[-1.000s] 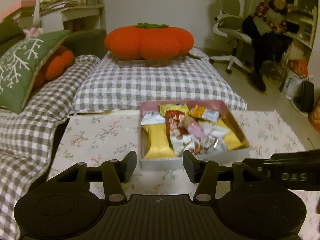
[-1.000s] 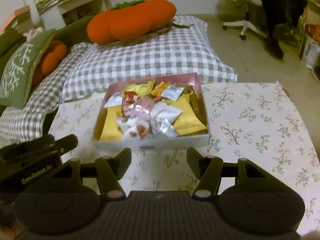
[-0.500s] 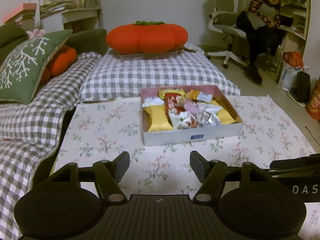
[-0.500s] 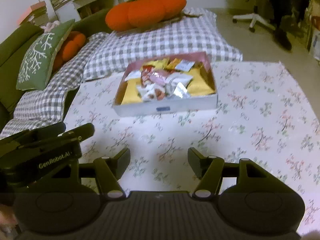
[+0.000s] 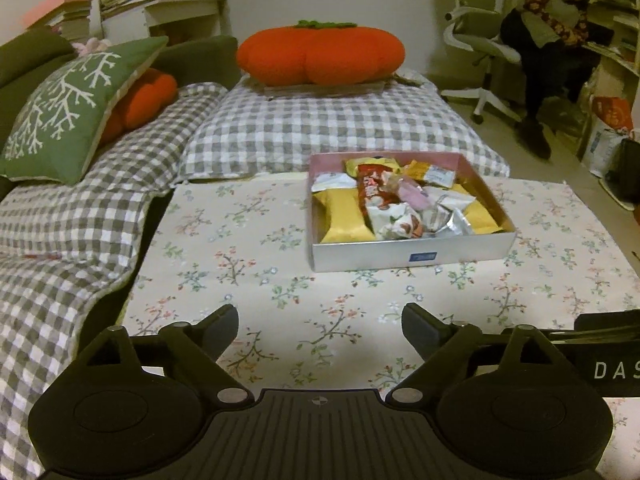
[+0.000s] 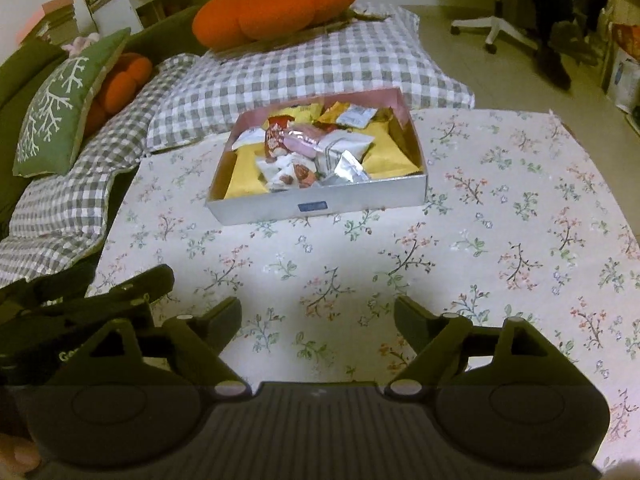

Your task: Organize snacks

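Glossy foil snack wrappers (image 5: 452, 220), matt cardboard box (image 5: 400, 254)

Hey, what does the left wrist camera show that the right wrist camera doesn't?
Only the left wrist view shows the seated person whole on the office chair; the right gripper appears only as a black edge. Only the right wrist view shows the table's right corner and the left gripper's side. Both share the snack box, full of wrapped snacks, on the floral tablecloth, the orange pumpkin cushion and the green pillow. Each camera's own gripper, left and right, is opening with nothing between its fingers.
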